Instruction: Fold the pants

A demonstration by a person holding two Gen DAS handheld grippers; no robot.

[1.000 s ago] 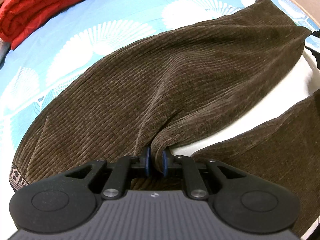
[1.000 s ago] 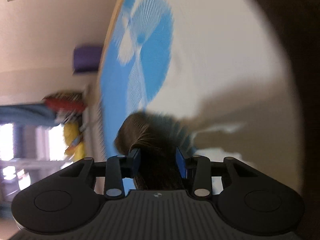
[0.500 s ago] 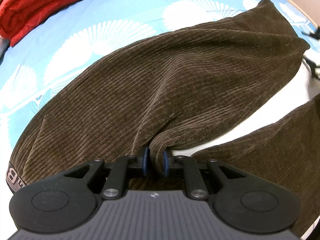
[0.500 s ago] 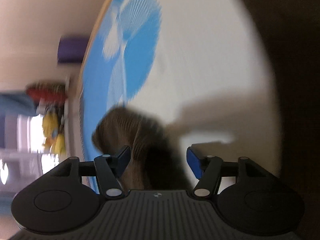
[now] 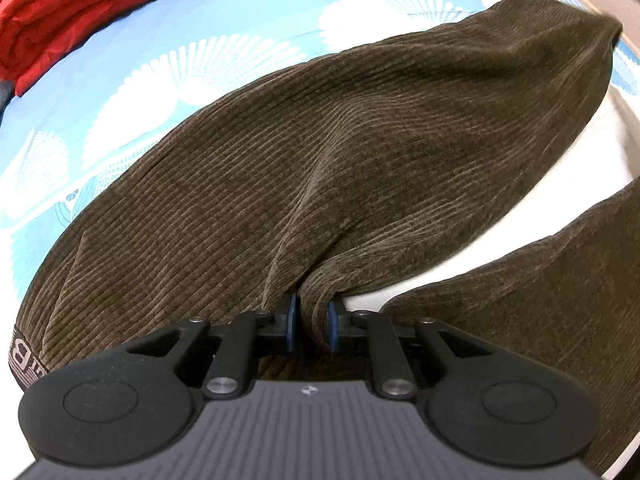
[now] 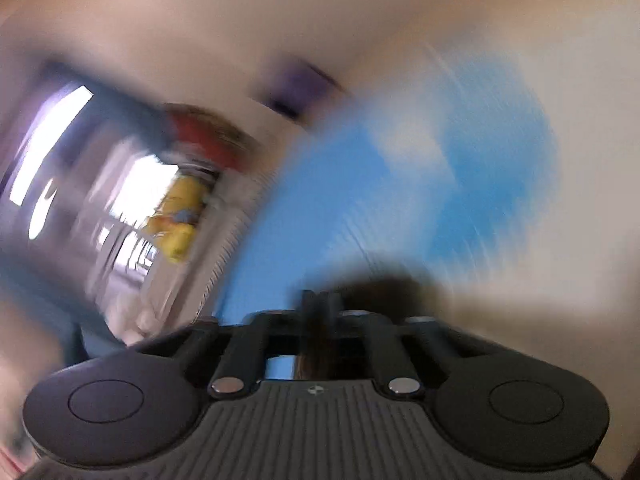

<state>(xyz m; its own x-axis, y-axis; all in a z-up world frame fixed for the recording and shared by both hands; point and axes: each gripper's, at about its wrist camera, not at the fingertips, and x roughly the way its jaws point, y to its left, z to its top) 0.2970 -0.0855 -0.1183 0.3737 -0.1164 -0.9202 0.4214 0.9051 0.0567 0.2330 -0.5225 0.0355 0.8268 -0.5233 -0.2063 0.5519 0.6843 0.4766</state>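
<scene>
Dark brown ribbed corduroy pants (image 5: 340, 168) lie spread on a bed covered by a light blue sheet with white fan-shaped prints (image 5: 168, 52). Seen from the left wrist camera, one broad leg sweeps from the waistband at 8 o'clock, where a band with pale lettering (image 5: 22, 356) shows at the frame edge, up to its hem at 1 o'clock. A second brown panel (image 5: 540, 292), likely the other leg, lies at 4 o'clock, apart from the first, with bare white bedding (image 5: 500, 236) showing between them.

The left gripper (image 5: 312, 322), black with blue pads, is clamped on a bunched fold of the corduroy near the crotch, at 6 o'clock in its view. The cloth puckers and pulls into the jaws.

The right wrist view is heavily smeared by motion. The right gripper (image 6: 320, 312) has its jaws closed together, having just snapped closed; a dark brown strip sits at the jaws, but the blur hides whether cloth is pinched between them. Blurred blue sheet fills the area toward 2 o'clock.

A folded red quilted blanket (image 5: 84, 4) rests at 10 o'clock, well apart from the pants.

Judging from this layout, the fold is at an early stage: the legs are not yet stacked one over the other, and no crosswise fold shows. Bringing the legs together, smoothing, and folding lengthwise seem to remain.
</scene>
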